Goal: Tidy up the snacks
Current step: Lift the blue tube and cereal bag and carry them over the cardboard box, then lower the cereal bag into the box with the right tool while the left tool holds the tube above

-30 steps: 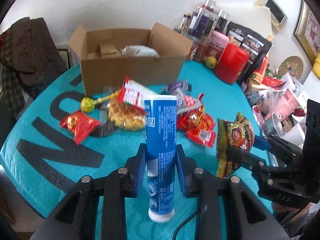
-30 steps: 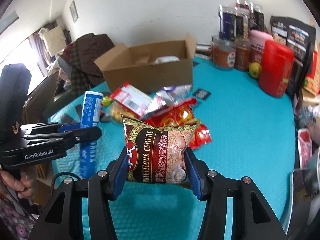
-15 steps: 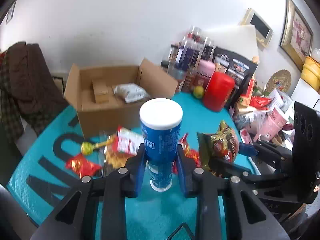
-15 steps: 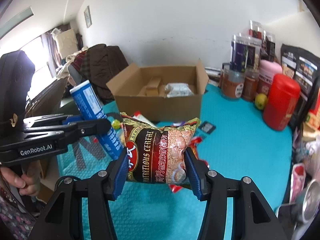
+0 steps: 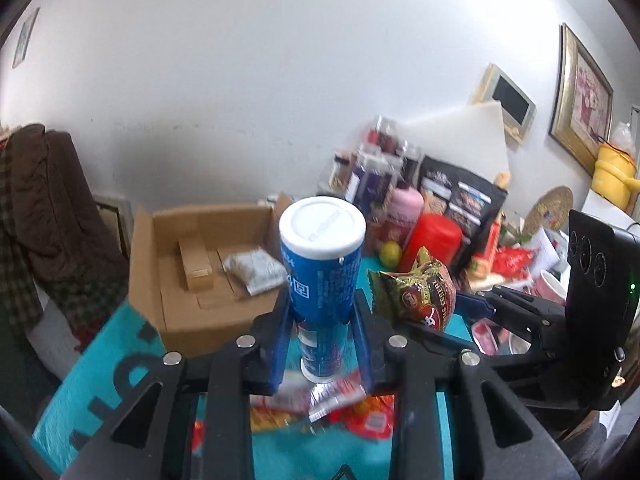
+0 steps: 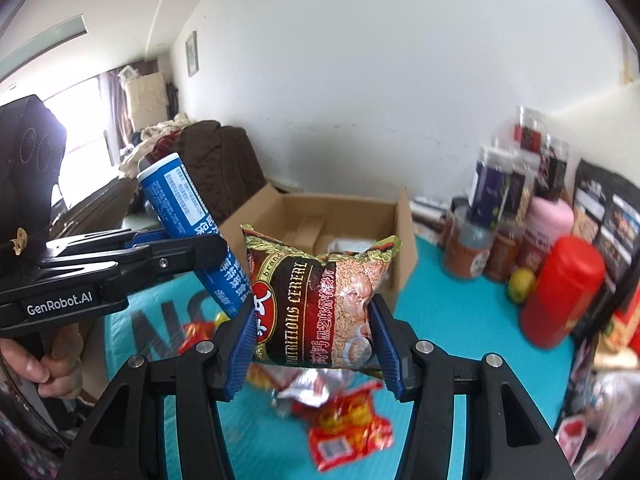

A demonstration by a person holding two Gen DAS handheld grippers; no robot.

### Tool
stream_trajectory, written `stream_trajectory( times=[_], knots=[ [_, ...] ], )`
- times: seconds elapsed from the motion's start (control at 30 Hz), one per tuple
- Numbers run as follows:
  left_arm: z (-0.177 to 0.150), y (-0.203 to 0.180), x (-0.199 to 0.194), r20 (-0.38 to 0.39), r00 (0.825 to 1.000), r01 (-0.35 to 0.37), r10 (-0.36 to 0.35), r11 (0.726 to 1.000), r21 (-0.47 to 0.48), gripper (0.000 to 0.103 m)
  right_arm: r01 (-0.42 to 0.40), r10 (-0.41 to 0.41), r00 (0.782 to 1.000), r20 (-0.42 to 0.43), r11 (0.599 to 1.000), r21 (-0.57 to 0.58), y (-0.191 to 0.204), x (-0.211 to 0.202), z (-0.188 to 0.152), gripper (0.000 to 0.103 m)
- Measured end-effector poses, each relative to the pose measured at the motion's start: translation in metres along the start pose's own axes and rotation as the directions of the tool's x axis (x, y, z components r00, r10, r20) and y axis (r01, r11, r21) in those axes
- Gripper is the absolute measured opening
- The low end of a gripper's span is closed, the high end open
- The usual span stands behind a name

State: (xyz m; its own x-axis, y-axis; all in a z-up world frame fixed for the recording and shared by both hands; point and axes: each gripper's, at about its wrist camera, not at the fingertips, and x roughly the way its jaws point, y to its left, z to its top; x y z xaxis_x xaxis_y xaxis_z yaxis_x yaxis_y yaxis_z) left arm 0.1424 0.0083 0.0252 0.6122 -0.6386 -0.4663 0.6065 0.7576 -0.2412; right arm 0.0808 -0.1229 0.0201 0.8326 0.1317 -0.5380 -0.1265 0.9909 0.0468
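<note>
**Two snacks in the air, on the way to the box**

The left hand-held gripper (image 5: 322, 344) is squeezed tight on a blue tube (image 5: 320, 276) with a white cap. In the left wrist view the tube fills the middle of the frame, tipped toward the camera. The right hand-held gripper (image 6: 312, 344) is clamped on a cereal packet (image 6: 320, 304), which sits upright in the middle of the right wrist view. Both snacks are held up off the teal bench (image 6: 460, 320).

I think this is the carrying step. The open cardboard box (image 5: 200, 280) sits in the middle left of the left wrist view, behind the tube. It already has a small brown carton and a white pouch inside. Next, each snack needs to go over the box rim, come down into a free spot, and only then be let go. The tube is long, so it may need to lie flat.

More red wrappers (image 6: 348, 428) lie on the bench at the bottom of the frame. They are blurry, so I can't count them. The tube hides the right part of the box. Only a few fingers of the person's hand (image 6: 44, 360) show, at the lower left edge.
</note>
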Motion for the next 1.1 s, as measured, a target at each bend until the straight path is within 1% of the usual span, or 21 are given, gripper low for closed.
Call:
stream_trajectory(
  times=[0.23, 0.27, 0.37, 0.47, 0.63, 0.73, 0.9, 1.1],
  knots=[
    [0.035, 0.02, 0.015, 0.062, 0.998, -0.029, 0.029, 1.0, 0.005, 0.028, -0.003, 0.003, 0.999, 0.038, 1.0, -0.003, -0.012, 0.029, 0.037, 0.053],
    [0.042, 0.025, 0.019, 0.071, 0.997, -0.044, 0.043, 0.999, 0.007, 0.028, -0.003, 0.003, 0.999, 0.043, 1.0, -0.001, -0.014, 0.033, 0.041, 0.053],
    [0.054, 0.033, 0.03, 0.084, 0.994, -0.069, 0.068, 0.998, 0.011, 0.028, 0.0, 0.0, 0.999, 0.055, 1.0, -0.002, -0.019, 0.047, 0.054, 0.053],
    [0.061, 0.045, 0.041, 0.09, 0.992, -0.093, 0.092, 0.996, 0.007, 0.028, 0.024, -0.023, 0.998, 0.064, 1.0, -0.01, -0.023, 0.064, 0.065, 0.053],
    [0.064, 0.061, 0.062, 0.07, 0.989, -0.131, 0.13, 0.991, 0.008, 0.028, 0.038, -0.038, 0.998, 0.044, 0.999, 0.001, -0.033, 0.096, 0.074, 0.053],
    [0.066, 0.075, 0.078, 0.046, 0.986, -0.163, 0.162, 0.987, -0.001, 0.028, 0.034, -0.034, 0.999, 0.026, 0.999, 0.01, -0.038, 0.115, 0.077, 0.053],
    [0.067, 0.093, 0.1, 0.014, 0.981, -0.193, 0.193, 0.981, -0.006, 0.028, 0.036, -0.036, 0.999, 0.005, 0.999, 0.008, -0.042, 0.141, 0.079, 0.053],
    [0.076, 0.108, 0.125, -0.025, 0.981, -0.195, 0.194, 0.981, -0.014, 0.028, 0.027, -0.027, 0.999, -0.021, 0.999, 0.02, -0.052, 0.17, 0.087, 0.053]
  ],
)
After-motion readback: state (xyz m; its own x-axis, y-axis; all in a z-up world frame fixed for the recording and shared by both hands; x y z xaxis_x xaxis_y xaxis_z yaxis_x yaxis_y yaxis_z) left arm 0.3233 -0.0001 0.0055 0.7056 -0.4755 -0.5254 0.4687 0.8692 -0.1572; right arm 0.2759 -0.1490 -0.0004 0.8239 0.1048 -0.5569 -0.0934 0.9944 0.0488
